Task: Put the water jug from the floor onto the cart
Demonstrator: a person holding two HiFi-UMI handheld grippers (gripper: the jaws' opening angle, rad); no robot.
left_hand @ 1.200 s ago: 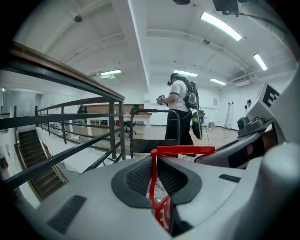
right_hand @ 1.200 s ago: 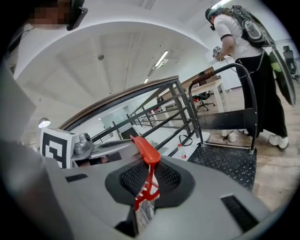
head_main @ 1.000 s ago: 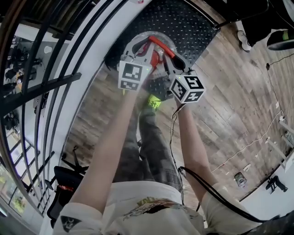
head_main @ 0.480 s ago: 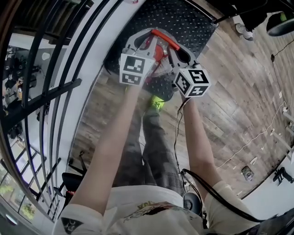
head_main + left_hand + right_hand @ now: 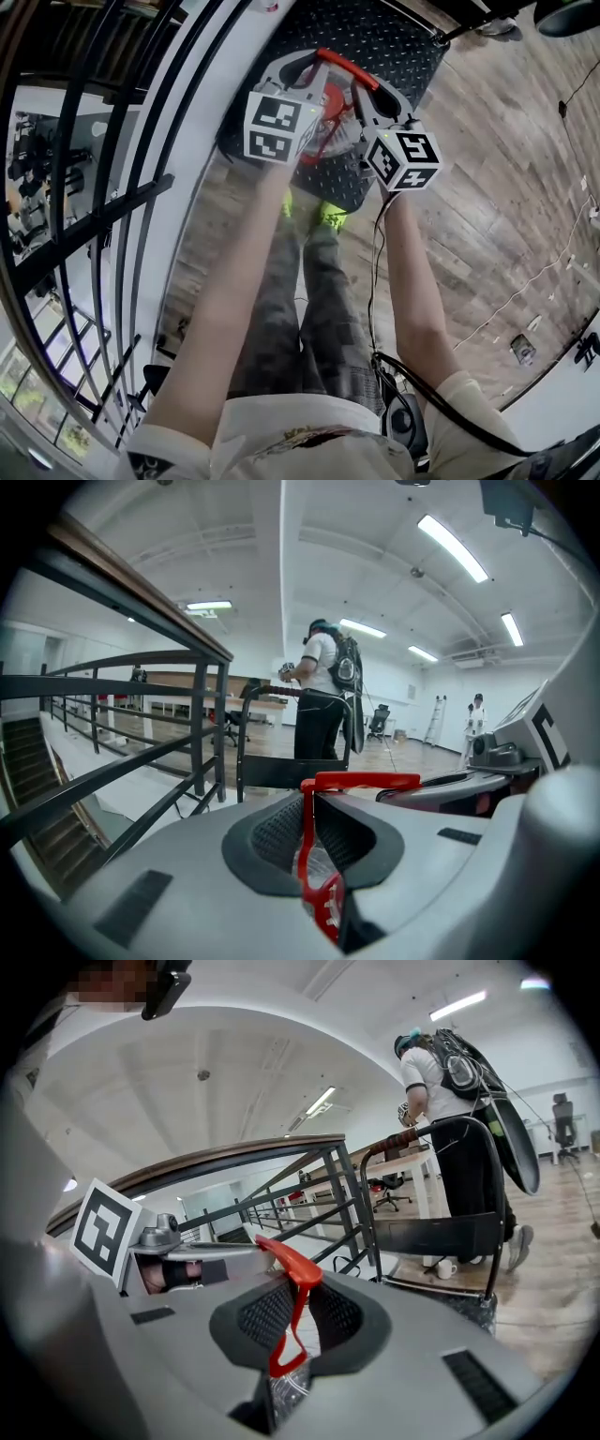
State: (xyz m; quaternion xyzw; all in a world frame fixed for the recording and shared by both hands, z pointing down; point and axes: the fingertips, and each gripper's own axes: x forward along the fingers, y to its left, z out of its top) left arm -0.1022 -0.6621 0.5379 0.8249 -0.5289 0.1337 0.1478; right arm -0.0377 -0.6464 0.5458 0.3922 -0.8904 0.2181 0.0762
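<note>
The water jug (image 5: 323, 117), clear plastic with a red handle (image 5: 349, 70), hangs off the floor directly below my tongs, over the near part of the cart (image 5: 384, 33) and its black studded deck. I judge the coming move to be mostly straight down. The handle runs crosswise between the left tongs (image 5: 314, 844) and the right tongs (image 5: 298, 1324), each clamped narrow on one end, neither hand nearer.

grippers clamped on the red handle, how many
2. The left gripper is shut on the left end of the red handle. The right gripper is shut on its right end. Neither is hidden.
</note>
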